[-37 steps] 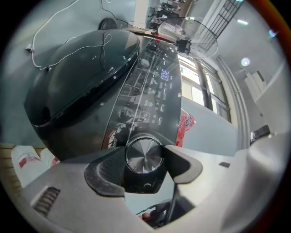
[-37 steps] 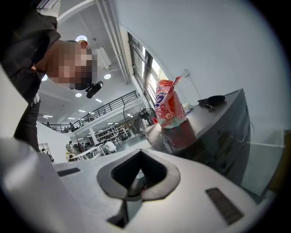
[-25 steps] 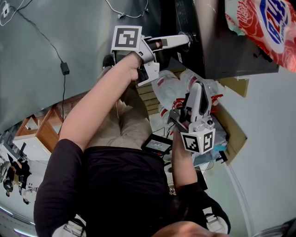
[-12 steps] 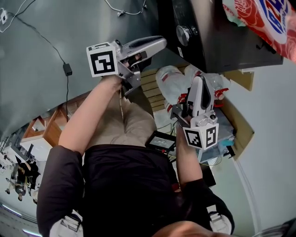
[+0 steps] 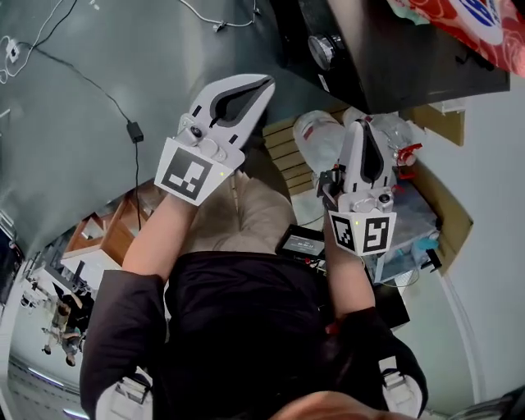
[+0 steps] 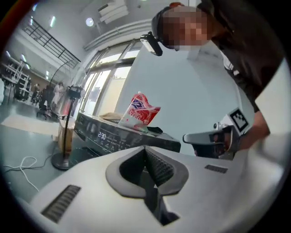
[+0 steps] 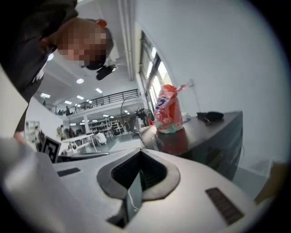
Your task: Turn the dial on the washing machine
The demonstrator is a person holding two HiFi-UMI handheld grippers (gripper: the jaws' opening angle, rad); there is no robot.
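Two grippers, both empty: the left gripper (image 5: pixel 264 82), upper centre, has just closed its jaws on nothing, and the right gripper (image 5: pixel 359 125), centre right, is closed too. One dial (image 5: pixel 321 51), seemingly silver, sits on the one washing machine (image 5: pixel 394 74) at the top edge, apart from both. One red-and-white bag (image 5: pixel 459 16) lies in the upper right corner.

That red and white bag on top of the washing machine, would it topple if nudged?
Probably: the bag stands tall on the glossy top of the washing machine, so a nudge might slide or tip it. Its crumpled top suggests soft, floppy packaging, likely fairly light.
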